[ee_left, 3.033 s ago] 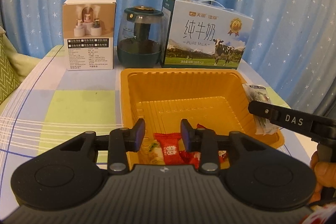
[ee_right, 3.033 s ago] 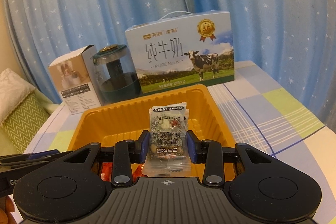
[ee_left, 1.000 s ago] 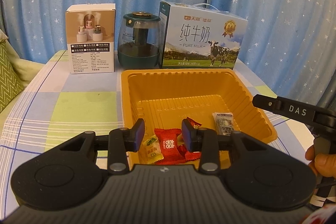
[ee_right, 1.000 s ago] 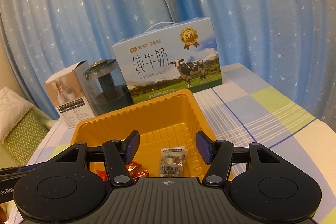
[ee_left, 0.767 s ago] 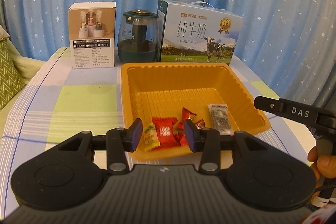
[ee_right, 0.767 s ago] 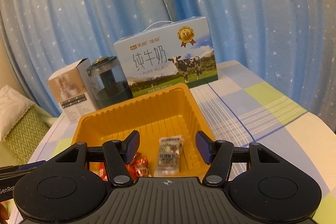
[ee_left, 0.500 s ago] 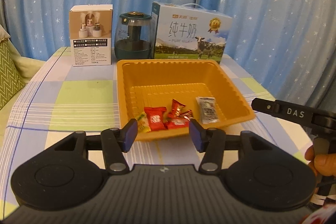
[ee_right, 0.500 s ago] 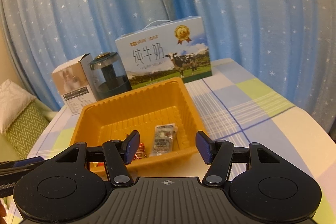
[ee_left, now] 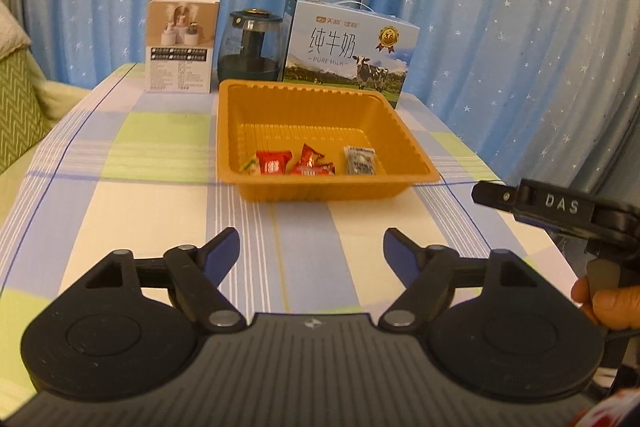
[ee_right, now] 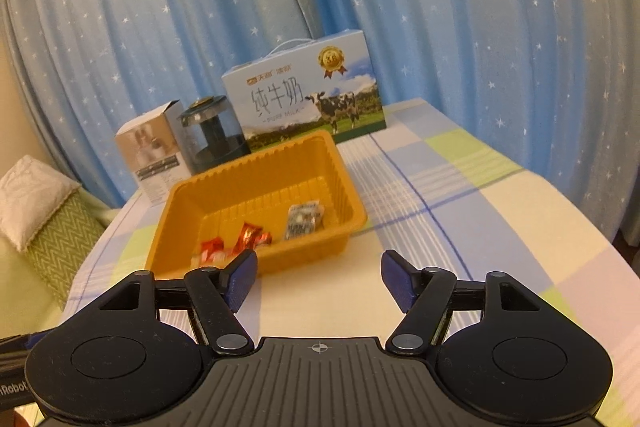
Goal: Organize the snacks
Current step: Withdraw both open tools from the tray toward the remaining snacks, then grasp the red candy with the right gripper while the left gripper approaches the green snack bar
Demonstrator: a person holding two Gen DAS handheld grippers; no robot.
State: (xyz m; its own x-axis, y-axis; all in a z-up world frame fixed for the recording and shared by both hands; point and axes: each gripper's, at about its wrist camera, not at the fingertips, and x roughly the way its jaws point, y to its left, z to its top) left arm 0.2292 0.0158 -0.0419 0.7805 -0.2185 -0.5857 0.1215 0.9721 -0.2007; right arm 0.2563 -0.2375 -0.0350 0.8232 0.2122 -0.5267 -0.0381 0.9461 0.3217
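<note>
Nearest, left gripper (ee_left: 311, 251): matte black plastic, ribbed body, blue-padded fingers spread wide, holding nothing, hovering level above the checked tablecloth (ee_left: 140, 211) well short of the tray. Right gripper (ee_right: 319, 277) likewise: jaws wide apart, empty, raised over the near right part of the table, aimed at the tray's near right corner. Seen from the left wrist view as a black bar lettered "DAS" at far right, with fingertips of the right hand (ee_left: 608, 305) wrapped on its handle.

Farther on, a glossy orange plastic tray (ee_left: 304, 99), rectangular, with fluted walls and a ribbed floor. Inside, along the near wall: crinkly red candy wrappers (ee_left: 273, 163), a yellow-green sweet (ee_left: 249, 167) at their left, a clear flat snack packet (ee_left: 360, 160) apart at the right.

Beyond, left to right: a small upright cardboard box (ee_left: 181, 43), a dark green rounded glass jar (ee_left: 250, 47), a blue milk carton (ee_left: 348, 51) with cow print and handle. Farthest, star-dotted blue curtain (ee_left: 500, 7) in soft folds.
</note>
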